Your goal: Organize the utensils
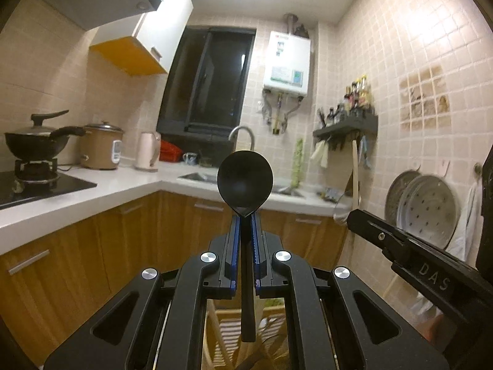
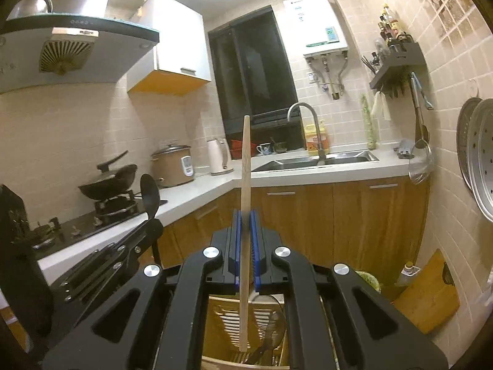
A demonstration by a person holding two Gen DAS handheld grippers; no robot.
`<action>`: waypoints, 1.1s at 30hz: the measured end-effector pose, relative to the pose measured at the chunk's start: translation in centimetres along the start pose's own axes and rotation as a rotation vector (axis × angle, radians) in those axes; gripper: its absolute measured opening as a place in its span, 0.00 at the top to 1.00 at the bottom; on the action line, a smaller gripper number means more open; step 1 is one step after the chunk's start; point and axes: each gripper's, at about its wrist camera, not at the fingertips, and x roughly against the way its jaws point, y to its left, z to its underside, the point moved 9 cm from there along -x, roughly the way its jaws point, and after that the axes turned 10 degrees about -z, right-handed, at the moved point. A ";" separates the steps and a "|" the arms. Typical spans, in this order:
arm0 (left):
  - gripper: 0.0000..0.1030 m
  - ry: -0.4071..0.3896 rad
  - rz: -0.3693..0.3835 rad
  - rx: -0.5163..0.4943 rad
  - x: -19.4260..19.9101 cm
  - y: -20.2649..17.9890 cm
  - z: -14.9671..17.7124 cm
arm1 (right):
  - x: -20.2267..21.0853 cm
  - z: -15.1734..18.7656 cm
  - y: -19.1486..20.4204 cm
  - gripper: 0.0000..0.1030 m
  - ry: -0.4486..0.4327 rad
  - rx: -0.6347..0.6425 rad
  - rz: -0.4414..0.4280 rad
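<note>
The left claw (image 1: 245,215) is clamped tight on the neck of a black spoon (image 1: 245,182), its blue pads pressed against both sides of the handle; the bowl stands upright above the tips, the handle end hanging below, held in the air out from the white surface (image 1: 92,191). In the right wrist view the same spoon (image 2: 150,195) shows at the left. The right claw (image 2: 245,215) is closed on a wooden stick (image 2: 245,215), held nearly upright with a slight tilt, its lower end above a wooden slatted rack (image 2: 228,323).
</note>
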 end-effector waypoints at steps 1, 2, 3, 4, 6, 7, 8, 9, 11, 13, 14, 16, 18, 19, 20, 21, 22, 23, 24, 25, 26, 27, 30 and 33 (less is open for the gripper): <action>0.95 0.006 -0.005 0.006 -0.2 0.2 0.4 | -0.3 0.6 -0.1 0.96 0.003 -0.006 0.002; 0.95 0.011 -0.010 0.011 -0.4 0.5 0.6 | -0.4 1.0 -0.2 0.96 0.005 -0.015 -0.003; 0.95 0.016 -0.013 0.017 -0.5 0.6 0.9 | -0.6 1.3 -0.1 0.96 0.006 -0.021 -0.007; 0.95 0.017 -0.013 0.023 -0.6 0.8 1.0 | -0.7 1.6 -0.1 0.96 0.005 -0.024 -0.011; 0.94 0.017 -0.001 0.028 -0.4 1.0 1.1 | -0.7 2.2 0.0 0.96 0.017 -0.016 -0.017; 0.94 0.019 0.005 0.022 -0.2 0.9 1.0 | -0.7 2.4 0.0 0.96 0.025 -0.013 -0.021; 0.90 0.016 0.007 0.017 0.1 1.0 1.0 | -0.5 2.6 0.0 0.95 0.029 -0.014 -0.026; 0.80 0.014 0.005 0.012 0.4 1.0 0.8 | -0.3 2.7 0.0 0.95 0.028 -0.016 -0.026; 0.68 0.014 0.003 0.023 1.1 1.5 0.5 | 0.5 2.7 0.1 0.95 0.036 -0.020 -0.029; 0.66 0.018 0.009 0.042 1.8 2.0 0.1 | 1.4 2.5 0.0 0.95 0.043 -0.033 -0.033; 0.63 0.022 0.019 0.052 2.4 2.1 -0.3 | 2.0 2.3 0.0 0.94 0.049 -0.038 -0.036; 0.58 0.034 0.040 0.052 3.5 2.2 -0.8 | 3.2 2.0 0.0 0.88 0.065 -0.047 -0.044; 0.50 0.026 0.056 0.050 5.3 2.4 -1.7 | 4.9 1.4 0.1 0.82 0.071 -0.048 -0.043; 0.48 0.021 0.059 0.046 5.9 2.3 -1.9 | 5.7 1.1 0.1 0.79 0.071 -0.047 -0.043; 0.44 0.011 0.061 0.042 7.0 2.4 -2.4 | 6.5 0.8 0.2 0.72 0.070 -0.045 -0.040; 0.40 -0.001 0.063 0.043 8.2 2.5 -2.8 | 7.3 0.6 0.3 0.61 0.067 -0.042 -0.035; 0.37 -0.006 0.065 0.043 9.0 2.5 -3.1 | 8.6 0.3 0.4 0.54 0.060 -0.040 -0.029; 0.32 -0.008 0.066 0.040 10.1 2.5 -3.5 | 9.4 0.1 0.5 0.45 0.056 -0.039 -0.023; 0.27 0.000 0.064 0.034 11.1 2.5 -3.6 | 10.3 0.0 0.7 0.45 0.056 -0.036 -0.019; 0.25 0.015 0.060 0.025 11.9 2.4 -3.7 | 11.2 0.0 0.9 0.45 0.064 -0.032 -0.018; 0.24 0.029 0.055 0.017 12.4 2.4 -3.7 | 12.1 0.1 1.1 0.45 0.072 -0.032 -0.013; 0.23 0.050 0.042 0.012 13.1 2.4 -3.5 | 12.9 0.3 1.3 0.45 0.085 -0.033 -0.013; 0.19 0.101 0.018 0.019 14.8 2.8 -2.3 | 14.9 1.3 1.7 0.45 0.111 -0.001 0.029; 0.14 0.121 0.005 0.027 16.3 3.3 -0.9 | 16.6 2.6 1.6 0.33 0.112 0.027 0.091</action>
